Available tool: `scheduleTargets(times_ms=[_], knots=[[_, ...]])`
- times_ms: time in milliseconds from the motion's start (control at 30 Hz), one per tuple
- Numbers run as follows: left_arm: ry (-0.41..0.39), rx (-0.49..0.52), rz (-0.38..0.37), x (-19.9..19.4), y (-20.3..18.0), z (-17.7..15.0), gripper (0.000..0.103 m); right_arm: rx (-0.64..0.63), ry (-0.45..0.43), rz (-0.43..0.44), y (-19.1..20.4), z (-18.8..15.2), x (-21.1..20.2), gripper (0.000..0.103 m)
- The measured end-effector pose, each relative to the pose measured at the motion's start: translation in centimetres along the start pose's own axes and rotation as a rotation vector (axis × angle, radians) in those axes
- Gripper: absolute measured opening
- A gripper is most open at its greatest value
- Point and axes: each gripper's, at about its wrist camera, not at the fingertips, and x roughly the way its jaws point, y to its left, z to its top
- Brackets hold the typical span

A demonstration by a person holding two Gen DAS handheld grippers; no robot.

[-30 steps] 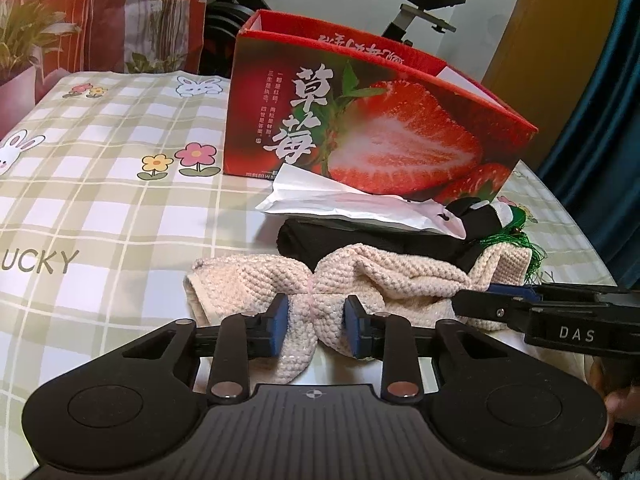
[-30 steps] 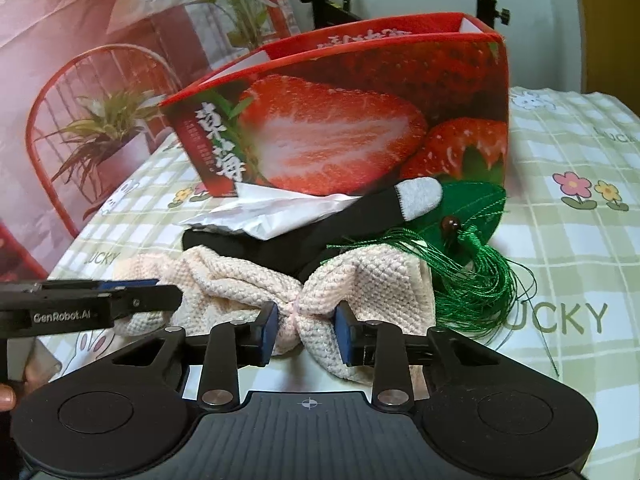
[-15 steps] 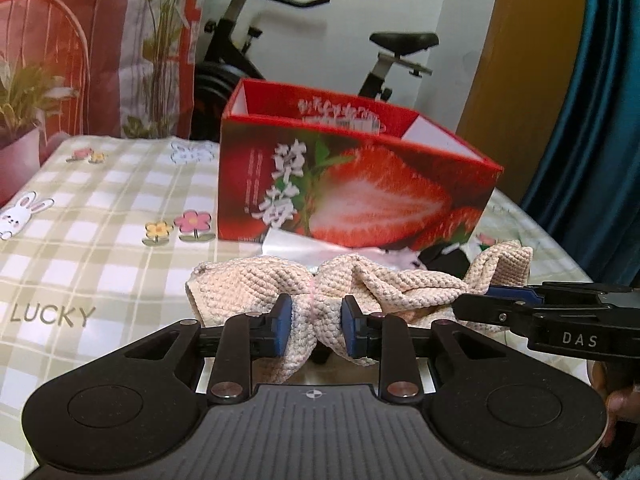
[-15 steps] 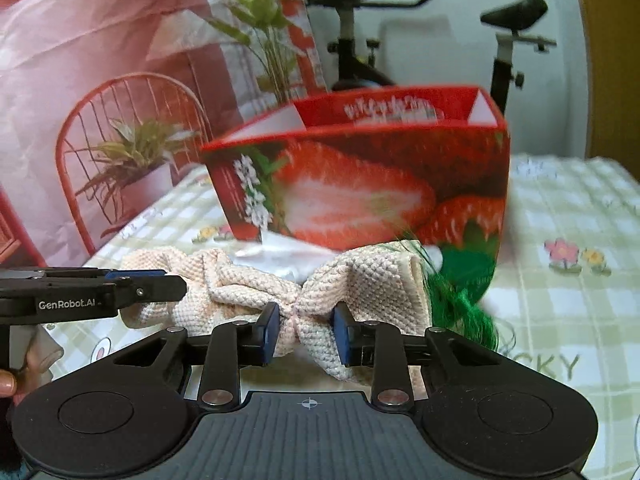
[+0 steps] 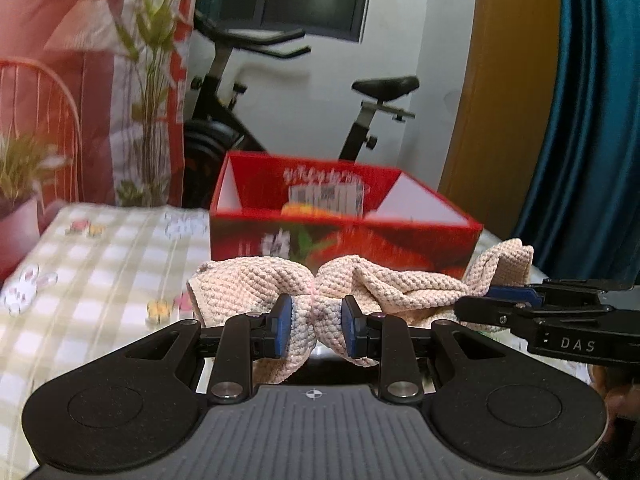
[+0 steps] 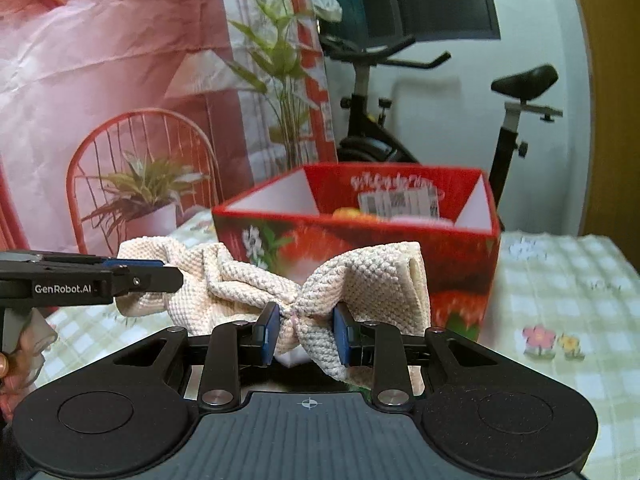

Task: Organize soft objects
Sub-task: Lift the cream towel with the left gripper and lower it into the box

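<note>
Beige knit cloth [image 5: 360,284] pinched by left hand-held gripper [image 5: 314,330] and right hand-held gripper [image 6: 306,334], before red box [image 6: 460,272].

right gripper [image 5: 516,298]: white letters "DAS" on its black side, seen from the left wrist view.
left gripper [image 6: 160,270]: white lettering "GenRobot.AI" on its black side, seen from the right wrist view.
box [image 5: 344,240]: white characters along the inner back wall, too blurred to read; a white label with dark code patches below them, unreadable.
box front: white marks beside the printed fruit, blurred, not legible.
tablecloth [image 6: 568,280]: faint grey lettering near the right edge, too blurred to read.
</note>
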Motion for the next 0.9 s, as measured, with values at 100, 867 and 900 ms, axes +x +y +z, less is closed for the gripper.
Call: scheduleTargets(times_ms=[100,867,900], knots=[[-0.031,0.004,-0.007,0.5,-0.3,2.0,0.027,0.005,-0.017,-0.004,-0.8,1.7,0.3,0.026],[0.052,-0.093,-0.057,14.9,3.0,11.6,0.016,0.030,0.062,-0.088,-9.0,11.9,13.2,0.020],[0.078,-0.084,-0.072,15.8,3.1,11.7,0.016,0.032,0.084,-0.090,-9.4,12.1,14.2,0.008]])
